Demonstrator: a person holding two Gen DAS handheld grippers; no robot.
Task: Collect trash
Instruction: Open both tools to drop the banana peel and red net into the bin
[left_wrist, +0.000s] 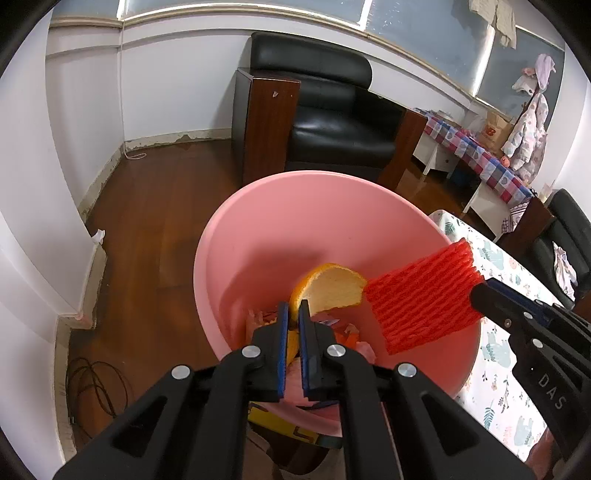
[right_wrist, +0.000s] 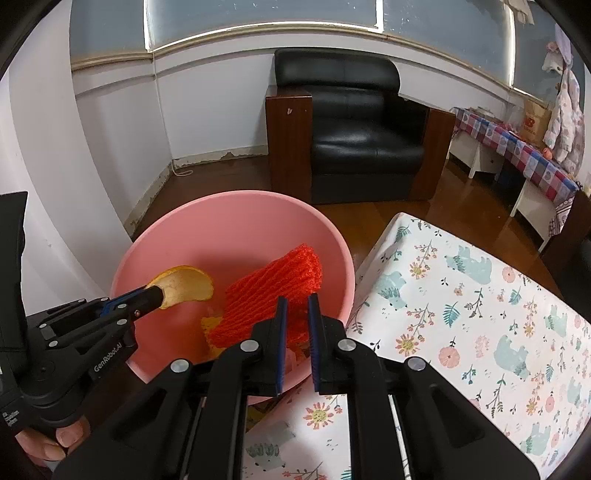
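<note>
Closest to my left camera, the left gripper (left_wrist: 293, 308) is clamped on a curved piece of orange peel (left_wrist: 328, 286), its blue-lined fingers (left_wrist: 283, 332) pressed nearly together with only the rind between them. That peel hangs inside the pink plastic basin (left_wrist: 295, 206), above a small heap of scraps (left_wrist: 347, 332) at the bottom: torn orange and pink bits that I cannot name more closely. My right gripper (right_wrist: 295, 299) is closed on a red foam fruit net (right_wrist: 273, 295), a flat ribbed sleeve that sticks out ahead of the fingertips and slants over the basin's inside, near the rim on the table side. From the left camera the same net shows just to the right of the peel, their edges almost meeting, both held over the basin and neither lying on its floor. Seen from the right camera, part of my hand (right_wrist: 48, 439) shows beneath the left tool's handle. The basin sits off the corner of a table covered with a white cloth (right_wrist: 480, 314) printed with bears and flowers, its rim just beside that cloth's edge. Behind it stand a black leather armchair (right_wrist: 354, 129) with dark wood sides, a brown wooden floor (left_wrist: 155, 206), and a low bench under a checked cover (right_wrist: 517, 147).
</note>
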